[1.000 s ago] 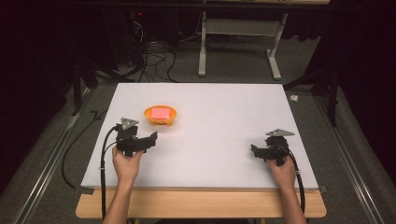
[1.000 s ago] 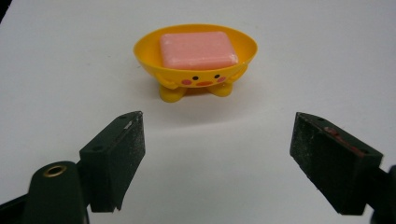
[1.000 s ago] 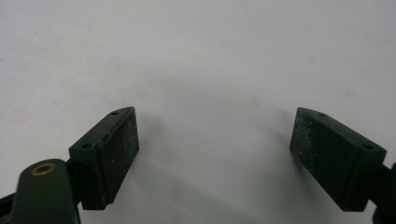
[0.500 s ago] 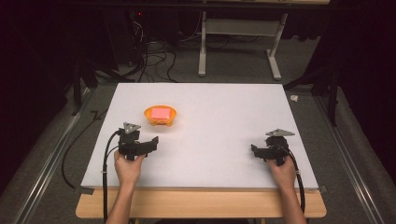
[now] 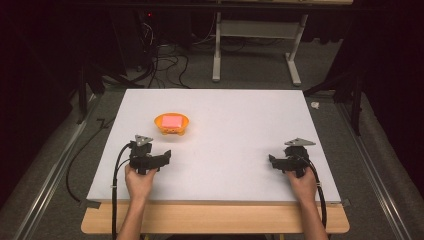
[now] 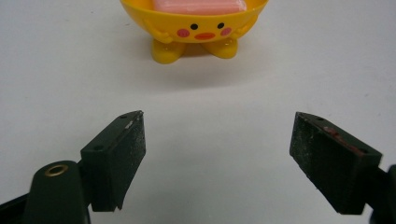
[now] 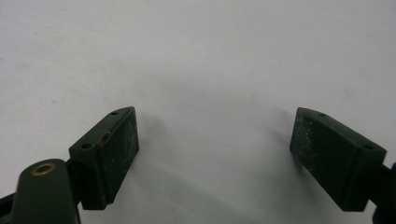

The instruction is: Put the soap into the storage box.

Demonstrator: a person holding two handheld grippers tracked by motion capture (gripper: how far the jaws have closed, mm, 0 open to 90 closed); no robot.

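Just ahead of your left gripper (image 5: 165,157) sits the bowl (image 5: 171,123), and since you've pulled that gripper back a bit, jaws wide like the right gripper (image 5: 272,161), you're lined up for the reach.

My left gripper (image 5: 166,156) sits at eight o'clock, jaws spread wide. My right gripper (image 5: 272,161) rests at four o'clock, jaws likewise apart, seemingly pointing toward nine.
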